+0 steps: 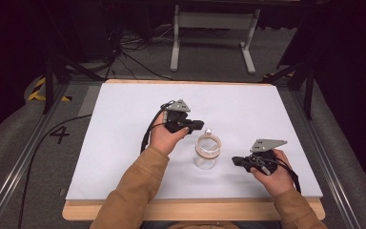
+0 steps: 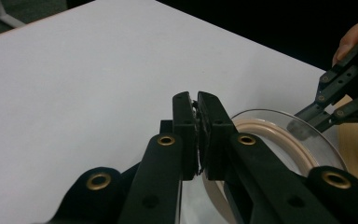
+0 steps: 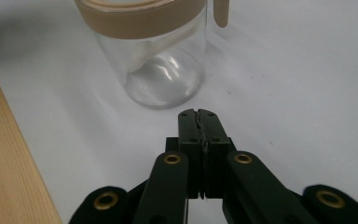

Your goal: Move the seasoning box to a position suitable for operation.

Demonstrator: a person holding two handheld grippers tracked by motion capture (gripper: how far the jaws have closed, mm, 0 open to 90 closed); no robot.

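While both grippers flank it, a clear glass jar (image 1: pixel 206 151) with a tan band around its rim stands upright on the white table (image 1: pixel 124 143). The left gripper (image 1: pixel 196 125) and right gripper (image 1: pixel 236 161) have their jaws pressed together, seemingly holding nothing.

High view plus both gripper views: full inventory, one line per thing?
Glass jar: 1, clear with a beige band at the rim, mid-table between the two grippers.
Table: 1, white top, wooden front edge.
Metal frame: 1, pale grey, on the floor beyond the table.
Cables: several, black, on the floor at far left.
Left gripper: 1, black, fingers shut, left of the jar.
Right gripper: 1, black, fingers shut, right of the jar.
Sleeves: 2, tan.
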